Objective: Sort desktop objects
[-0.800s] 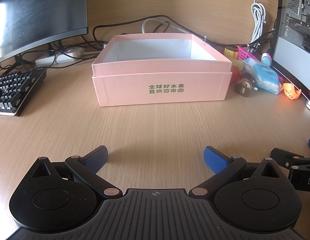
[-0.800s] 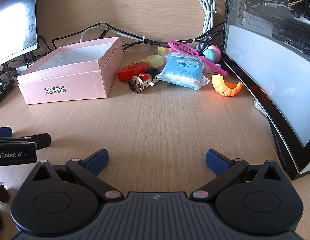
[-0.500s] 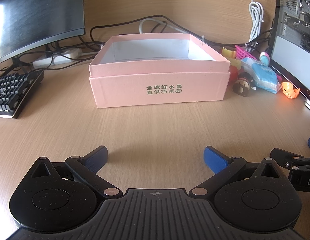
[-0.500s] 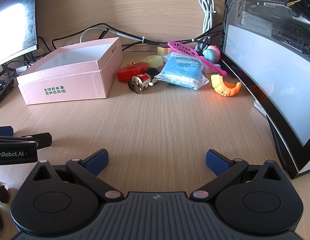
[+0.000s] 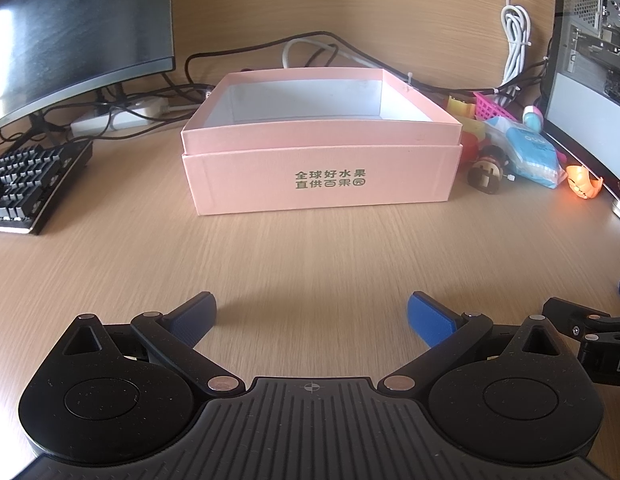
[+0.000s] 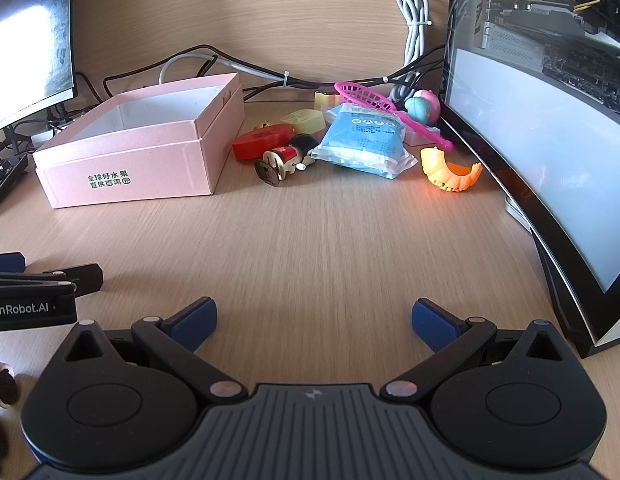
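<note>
The open pink cardboard box (image 5: 318, 168) sits on the light wood-grain desk (image 6: 310, 248) straight ahead of the left gripper (image 5: 310, 314), its long printed side facing the fingers. The clutter to be sorted lies in a heap just right of the box: a blue plastic tissue packet (image 6: 360, 136), a small red-and-black wind-up toy (image 6: 284, 158), a flat red disc (image 6: 262, 142), an orange toy jaw with teeth (image 6: 450, 170) and a pink plastic net scoop (image 6: 370, 100). That heap lies ahead and slightly right of the right gripper (image 6: 314, 320), clearly the nearer one. Both pairs of fingers are spread wide with nothing between them. Compared with the earlier frames, the box looms slightly larger in the left view, while the right view is almost unchanged.
</note>
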